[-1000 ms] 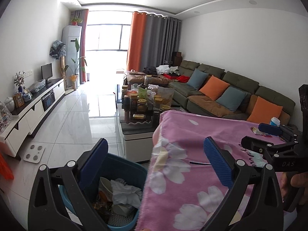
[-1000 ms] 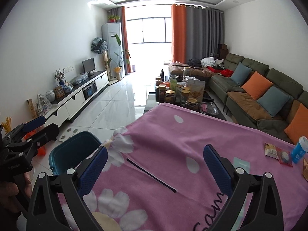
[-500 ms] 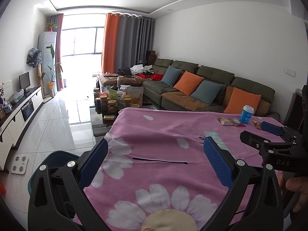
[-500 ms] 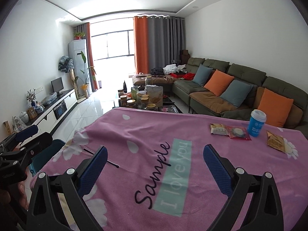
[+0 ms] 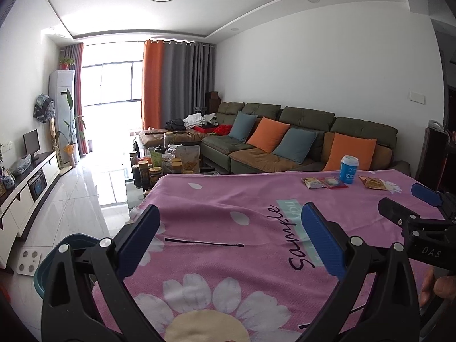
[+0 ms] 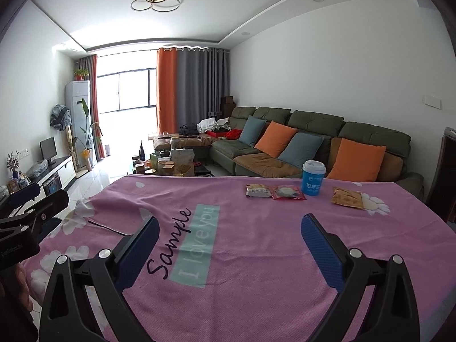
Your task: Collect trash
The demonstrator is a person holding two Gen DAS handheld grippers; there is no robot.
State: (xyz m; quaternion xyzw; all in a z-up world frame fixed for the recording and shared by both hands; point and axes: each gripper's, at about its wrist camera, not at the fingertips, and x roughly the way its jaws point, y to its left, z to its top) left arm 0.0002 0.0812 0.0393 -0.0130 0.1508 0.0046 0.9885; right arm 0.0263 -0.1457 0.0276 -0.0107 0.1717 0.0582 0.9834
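Pink-clothed counter (image 5: 228, 199) fills your left view: left tongs (image 5: 229, 239) released, wrappers (image 5: 325, 183) far ahead-right of them. Right view: right tongs (image 6: 228, 245) released too, nearer; 3 wrappers (image 6: 287, 192) flank the blue cup (image 6: 313, 181), row running left-right.

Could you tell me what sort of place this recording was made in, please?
It looks like a home living room. A long green sofa with orange and blue cushions lines the wall, a low TV cabinet stands opposite, and curtains frame a large window. In front is a table under a pink flowered cloth.
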